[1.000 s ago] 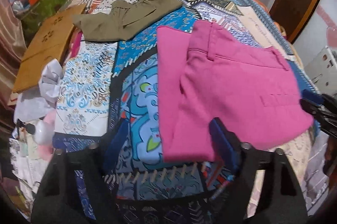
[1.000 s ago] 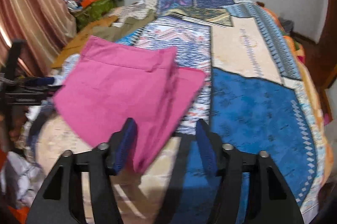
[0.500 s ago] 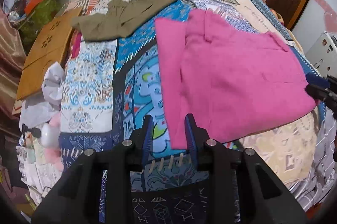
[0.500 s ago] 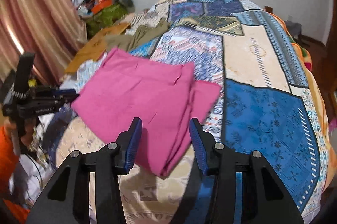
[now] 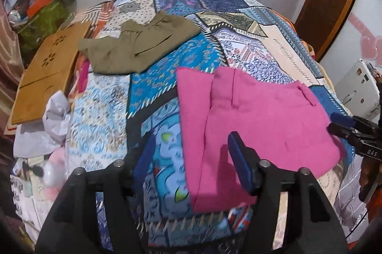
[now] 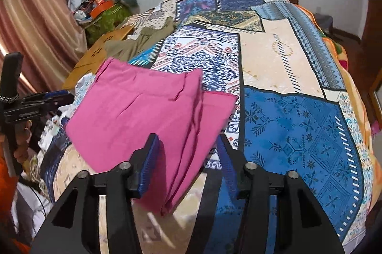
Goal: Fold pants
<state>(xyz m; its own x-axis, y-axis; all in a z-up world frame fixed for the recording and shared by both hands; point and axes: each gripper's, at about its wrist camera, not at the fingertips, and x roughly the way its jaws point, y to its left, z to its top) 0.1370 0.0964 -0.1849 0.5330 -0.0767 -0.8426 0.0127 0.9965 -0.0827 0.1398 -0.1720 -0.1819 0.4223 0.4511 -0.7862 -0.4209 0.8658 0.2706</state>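
Two fisheye views look down over a bed covered by a patchwork bedspread (image 5: 152, 77) in blues, creams and teal.

Left wrist view, from left to right: a pile of clutter with an orange box (image 5: 39, 3) sits in the far corner – any print on it is too blurred to read. Below it a tan wooden board (image 5: 45, 72) with flower-shaped cut-outs lies at the bed's edge, with crumpled white paper (image 5: 57, 115) just beside its near corner. Olive-green pants (image 5: 136, 46) lie loosely spread on the bedspread, well apart from the folded pink pants (image 5: 257, 120), which lie flat in a rough rectangle near the bed's near edge, waistband and belt loop toward the far side. The left gripper (image 5: 191, 158) hangs over the near left corner of the pink pants – its blue-padded jaws are spread and opening, the pads clear of the cloth, pinching nothing. At the far right edge, the right gripper (image 5: 343, 125) reaches in just beside the pink fabric's right side; white letters on its black body read "DAS".

Right wrist view: the left gripper (image 6: 57, 96) shows at the far left, a printed label on it unreadable. The pink pants (image 6: 148, 115) lie centre-left. The right gripper (image 6: 188, 151) straddles their near corner, jaws apart and opening, not pressing the cloth.
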